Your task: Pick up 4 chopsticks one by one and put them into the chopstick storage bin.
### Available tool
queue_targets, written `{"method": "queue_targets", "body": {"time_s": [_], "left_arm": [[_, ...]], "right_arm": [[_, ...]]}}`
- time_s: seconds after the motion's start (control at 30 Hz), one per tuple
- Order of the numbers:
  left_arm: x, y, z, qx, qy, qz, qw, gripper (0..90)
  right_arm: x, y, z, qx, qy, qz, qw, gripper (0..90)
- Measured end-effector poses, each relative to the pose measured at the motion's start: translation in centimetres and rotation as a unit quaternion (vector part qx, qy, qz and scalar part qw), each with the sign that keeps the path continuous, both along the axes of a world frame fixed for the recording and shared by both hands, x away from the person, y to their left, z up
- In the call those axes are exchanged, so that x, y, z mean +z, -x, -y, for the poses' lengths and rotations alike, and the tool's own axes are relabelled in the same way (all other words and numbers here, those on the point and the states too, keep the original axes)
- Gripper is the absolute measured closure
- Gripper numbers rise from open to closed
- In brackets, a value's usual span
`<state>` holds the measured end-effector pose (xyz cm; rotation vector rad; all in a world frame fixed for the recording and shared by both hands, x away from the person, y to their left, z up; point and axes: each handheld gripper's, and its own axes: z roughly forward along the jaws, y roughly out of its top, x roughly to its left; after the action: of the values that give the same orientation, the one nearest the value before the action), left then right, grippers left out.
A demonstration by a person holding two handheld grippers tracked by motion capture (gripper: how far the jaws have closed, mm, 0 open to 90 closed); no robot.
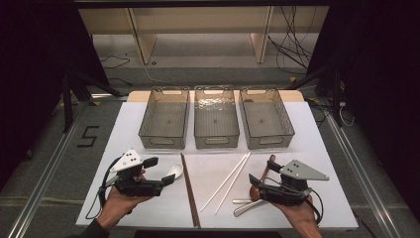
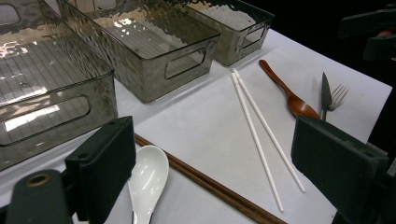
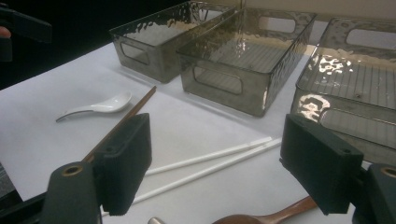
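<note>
White spoon (image 2: 148, 175) lies on the desk (image 1: 148, 198) just ahead of your left gripper (image 1: 161, 171), bowl toward the brown chopsticks (image 1: 189, 191) beside it. Your jaws there stand wide apart, empty, so you look to be at the reach stage, nothing picked up yet. Lower over the spoon's handle and close; keep clear of the chopsticks. Further right lie the white chopsticks (image 1: 229, 181), then the wooden spoon (image 1: 261, 176) and a metal fork (image 2: 332, 95) close under your right gripper (image 1: 257, 183), whose jaws also stand apart and empty. The three bins (image 1: 216, 136) behind hold nothing.
</note>
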<state>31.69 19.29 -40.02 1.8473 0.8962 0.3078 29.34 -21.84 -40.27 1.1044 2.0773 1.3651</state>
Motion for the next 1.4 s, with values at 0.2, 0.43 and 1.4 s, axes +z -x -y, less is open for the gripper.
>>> {"method": "queue_targets", "body": {"time_s": [0.2, 0.43, 1.4], "left_arm": [[-0.1, 0.0, 0.0, 0.002, -0.002, -0.001, 1.0, 13.4], [-0.2, -0.2, 0.1, 0.011, -0.004, -0.027, 0.9996, 13.7], [-3.4, -1.7, 4.4, 0.032, -0.104, -0.225, 0.9683, 18.4]], "right_arm": [[0.0, 0.0, -0.1, -0.001, 0.003, -0.003, 1.0, 25.7], [-0.1, -0.1, 0.0, -0.006, 0.006, -0.004, 1.0, 25.8], [-0.2, -0.3, -0.2, -0.008, 0.013, -0.012, 0.9998, 26.0]]}}
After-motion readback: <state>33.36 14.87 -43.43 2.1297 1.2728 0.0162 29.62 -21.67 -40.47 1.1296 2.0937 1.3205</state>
